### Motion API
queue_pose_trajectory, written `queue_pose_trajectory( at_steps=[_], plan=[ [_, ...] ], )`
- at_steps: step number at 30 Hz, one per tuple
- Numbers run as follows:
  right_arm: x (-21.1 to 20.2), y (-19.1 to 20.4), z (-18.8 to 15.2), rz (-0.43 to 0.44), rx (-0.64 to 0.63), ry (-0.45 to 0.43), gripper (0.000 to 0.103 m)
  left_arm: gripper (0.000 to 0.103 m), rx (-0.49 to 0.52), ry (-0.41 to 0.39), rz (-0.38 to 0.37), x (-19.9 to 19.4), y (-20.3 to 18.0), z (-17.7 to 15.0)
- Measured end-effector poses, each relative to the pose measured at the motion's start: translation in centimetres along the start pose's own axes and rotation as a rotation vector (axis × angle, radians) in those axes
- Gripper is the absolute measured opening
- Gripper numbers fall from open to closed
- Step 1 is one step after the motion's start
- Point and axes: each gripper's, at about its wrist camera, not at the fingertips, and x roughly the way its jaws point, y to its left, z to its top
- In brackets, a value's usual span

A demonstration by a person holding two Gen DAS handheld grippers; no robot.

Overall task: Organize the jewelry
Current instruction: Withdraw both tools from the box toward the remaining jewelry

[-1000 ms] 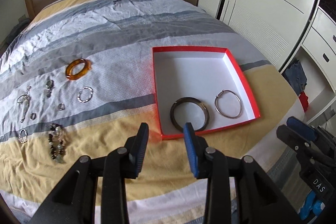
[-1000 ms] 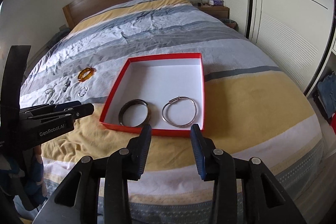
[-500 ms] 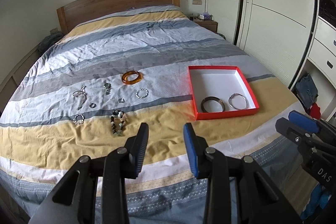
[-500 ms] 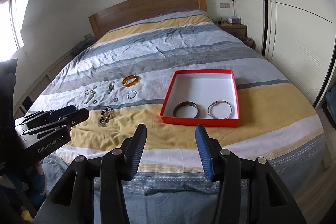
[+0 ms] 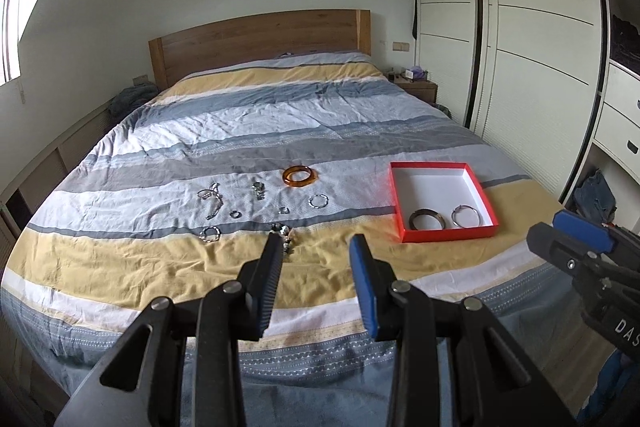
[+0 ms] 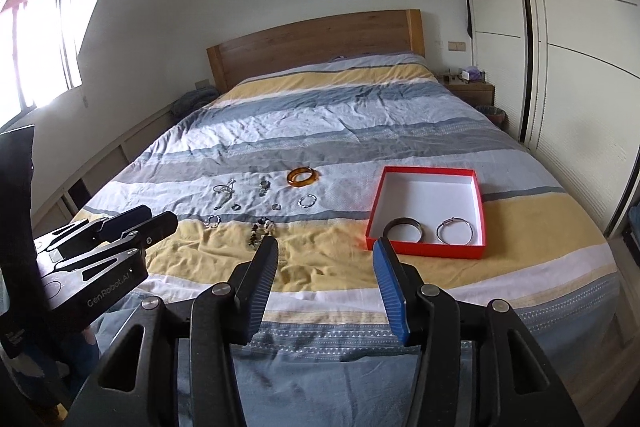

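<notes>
A red box [image 5: 401, 205] [image 6: 374, 217] with a white inside lies on the bed at the right. In it are a dark bangle [image 5: 427, 219] [image 6: 403, 230] and a silver bangle [image 5: 465, 217] [image 6: 455, 231]. An amber bangle [image 5: 299, 176] [image 6: 303, 177], a small silver bracelet [image 5: 319, 201] [image 6: 307, 201], a beaded bracelet [image 5: 285, 233] [image 6: 259, 229], rings and chains [image 5: 212, 201] [image 6: 225, 191] lie left of the box. My left gripper [image 5: 316, 259] and right gripper [image 6: 326, 259] are both open and empty, held back from the foot of the bed.
The striped duvet [image 5: 280, 115] covers the bed up to a wooden headboard [image 5: 260, 39]. White wardrobe doors [image 5: 520, 47] line the right side. A bedside table [image 5: 416, 87] stands at the far right. A window [image 6: 36, 59] is on the left.
Both grippers have pulled back and up from the box, away from the bed. The whole bed and room now show. Both stay open and empty.
</notes>
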Motion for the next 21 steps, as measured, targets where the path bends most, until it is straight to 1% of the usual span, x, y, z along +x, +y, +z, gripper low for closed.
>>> queue_pose_trajectory(
  at_steps=[5, 7, 10, 12, 15, 17, 21],
  plan=[
    [-1.7, 1.7, -0.2, 0.018, -0.019, -0.027, 0.051, 0.033, -0.021, -0.039, 0.038, -2.3, 1.3, -0.5],
    [-2.3, 2.4, -0.4, 0.024, -0.032, -0.036, 0.054, 0.033, -0.024, -0.049, 0.052, -2.9, 1.7, -0.7],
    [-3.1, 3.3, -0.6, 0.033, -0.050, -0.049, 0.055, 0.033, -0.035, -0.070, 0.073, -3.6, 2.6, -1.0],
    [-3.6, 3.6, -0.5, 0.037, -0.057, -0.060, 0.055, 0.033, -0.046, -0.089, 0.090, -4.1, 3.6, -1.1],
    [-4.5, 3.9, -0.3, 0.044, -0.065, -0.082, 0.055, 0.033, -0.075, -0.099, 0.127, -4.5, 5.9, -1.2],
    [-4.7, 4.0, 0.0, 0.050, -0.067, -0.091, 0.055, 0.033, -0.093, -0.088, 0.158, -4.5, 7.9, -1.2],
    [-4.2, 4.3, 0.5, 0.067, -0.071, -0.091, 0.055, 0.033, -0.147, -0.035, 0.180, -4.2, 12.4, -1.6]
  ],
)
